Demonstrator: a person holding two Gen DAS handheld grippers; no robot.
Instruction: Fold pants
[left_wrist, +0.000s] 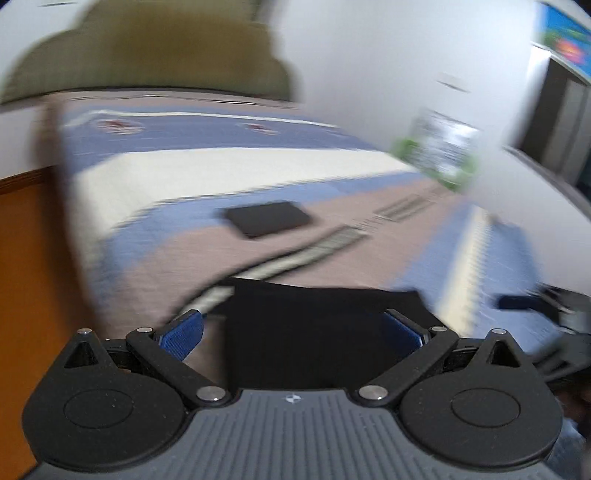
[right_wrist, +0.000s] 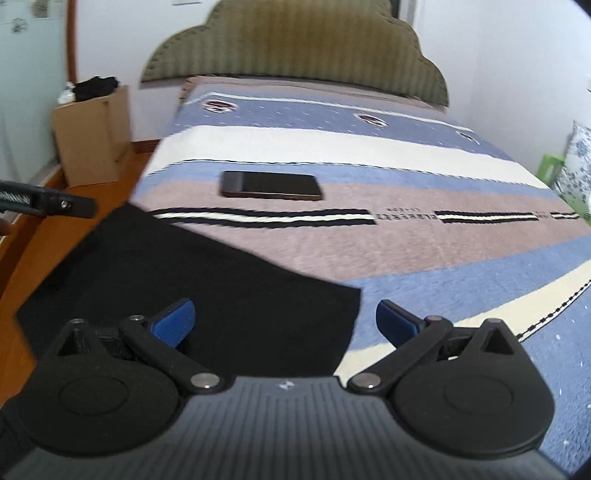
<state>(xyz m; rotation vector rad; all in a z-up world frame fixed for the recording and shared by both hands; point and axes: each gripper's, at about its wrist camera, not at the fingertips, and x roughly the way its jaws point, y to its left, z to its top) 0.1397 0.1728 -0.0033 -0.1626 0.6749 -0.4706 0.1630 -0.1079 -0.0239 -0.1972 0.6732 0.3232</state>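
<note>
so the black fabric pants (right_wrist: 184, 280) are lying flat on the near left part of the striped blue, mauve and cream bedspread (right_wrist: 443, 258), with the left side of the cloth running past the bed's edge over the orange wood floor (right_wrist: 22, 258). looks like they've been laid down flat there so there's room to fold them, and the bed gives a wide soft surface for it.

the right gripper (right_wrist: 284, 325) has its blue pads spread wide with nothing pinched. the right edge of the pants sits in the gap between them, but neither pad presses on it. it's angled down at the cloth, hovering near its right edge.

the left gripper (left_wrist: 291, 334) is also spread wide. black cloth fills the gap between its pads, but the left pad stands clear of it and the right one is hard to read. that view is badly smeared, so i wouldn't trust detail there. it tilts down toward the bed too. in the right wrist view its tip pokes in from the far left.

a dark flat phone (right_wrist: 270, 185) lies further up the bed, well apart from the pants, and a brown cardboard box (right_wrist: 92, 136) stands on the floor at far left. my guess is both hands are between grabs.
</note>
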